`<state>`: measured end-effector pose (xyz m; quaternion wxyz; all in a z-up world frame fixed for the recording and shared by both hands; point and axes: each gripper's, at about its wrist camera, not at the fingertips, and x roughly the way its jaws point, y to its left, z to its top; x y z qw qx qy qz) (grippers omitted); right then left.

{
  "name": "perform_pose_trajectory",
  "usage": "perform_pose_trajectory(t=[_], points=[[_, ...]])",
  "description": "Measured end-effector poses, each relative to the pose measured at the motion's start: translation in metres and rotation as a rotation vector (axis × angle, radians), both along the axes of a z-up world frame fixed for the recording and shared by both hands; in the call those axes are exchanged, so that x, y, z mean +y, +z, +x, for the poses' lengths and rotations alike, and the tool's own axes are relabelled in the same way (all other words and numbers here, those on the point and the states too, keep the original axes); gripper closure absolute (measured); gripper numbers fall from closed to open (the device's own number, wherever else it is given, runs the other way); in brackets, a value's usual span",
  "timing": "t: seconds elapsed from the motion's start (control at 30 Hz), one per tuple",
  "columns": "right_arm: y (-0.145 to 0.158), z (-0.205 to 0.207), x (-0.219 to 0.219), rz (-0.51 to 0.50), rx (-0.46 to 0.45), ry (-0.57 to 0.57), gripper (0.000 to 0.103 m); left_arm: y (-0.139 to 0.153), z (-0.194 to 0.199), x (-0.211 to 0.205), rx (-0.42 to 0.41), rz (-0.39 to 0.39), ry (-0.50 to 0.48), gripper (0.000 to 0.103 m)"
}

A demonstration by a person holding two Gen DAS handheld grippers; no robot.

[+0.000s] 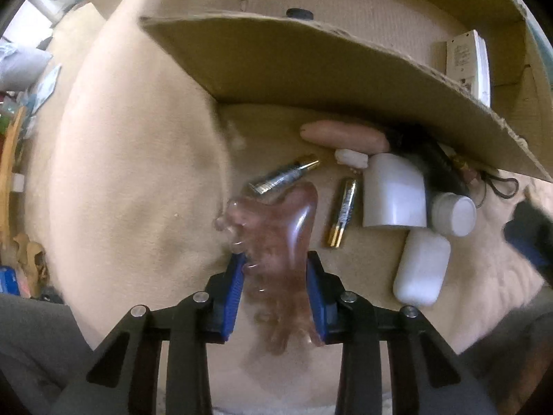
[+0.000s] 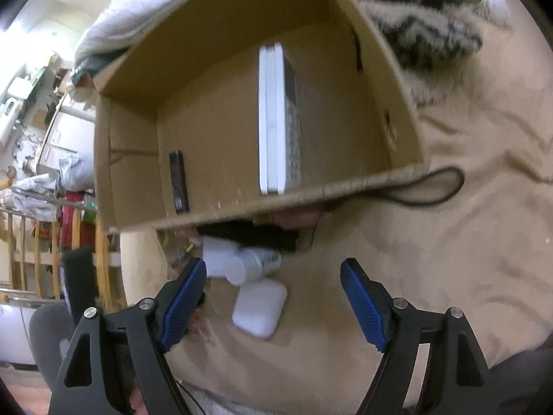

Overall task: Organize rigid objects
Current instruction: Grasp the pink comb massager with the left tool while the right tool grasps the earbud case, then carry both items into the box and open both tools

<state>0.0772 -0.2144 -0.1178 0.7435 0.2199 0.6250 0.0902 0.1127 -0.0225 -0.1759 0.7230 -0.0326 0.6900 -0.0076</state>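
Observation:
My left gripper is shut on a translucent reddish-brown plastic piece with bumps along one edge, held above the beige blanket. Beyond it lie two batteries, a white cylinder, a white bottle, a white earbud case and a pink tube. The cardboard box stands behind them. My right gripper is open and empty, above the white earbud case and the white bottle. The box holds a white device and a dark slim object.
A black cord loops out from under the box's near wall. A black object lies under that wall. A patterned fuzzy blanket lies behind the box. Wooden rails and room clutter stand at the left.

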Motion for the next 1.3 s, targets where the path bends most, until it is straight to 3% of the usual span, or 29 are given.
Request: perform_pose_trajectory(t=[0.13, 0.3, 0.53, 0.63, 0.7, 0.77, 1.0, 1.3], points=[[-0.012, -0.002, 0.021, -0.026, 0.047, 0.096, 0.019, 0.003, -0.001, 0.011, 0.004, 0.023, 0.009, 0.071], [-0.034, 0.0, 0.056, -0.129, 0.078, 0.199, 0.019, 0.001, 0.006, 0.014, 0.005, 0.045, 0.024, 0.071], [-0.046, -0.006, 0.096, -0.357, 0.012, 0.305, 0.019, 0.001, 0.004, 0.0, -0.001, 0.073, 0.028, 0.07], [-0.045, -0.009, 0.101, -0.39, -0.013, 0.329, 0.022, 0.001, 0.008, -0.002, -0.002, 0.083, 0.025, 0.07], [-0.042, -0.01, 0.099, -0.383, -0.028, 0.327, 0.043, 0.001, 0.008, -0.002, -0.004, 0.08, 0.029, 0.07], [-0.039, -0.011, 0.095, -0.369, -0.032, 0.313, 0.052, -0.001, 0.01, 0.001, -0.003, 0.075, 0.026, 0.071], [-0.025, -0.023, 0.075, -0.278, -0.046, 0.298, 0.056, 0.01, -0.001, 0.013, -0.041, 0.055, 0.013, 0.071], [0.012, -0.037, 0.03, -0.124, -0.105, 0.199, 0.059, 0.06, -0.024, 0.026, -0.153, 0.046, -0.035, 0.071]])
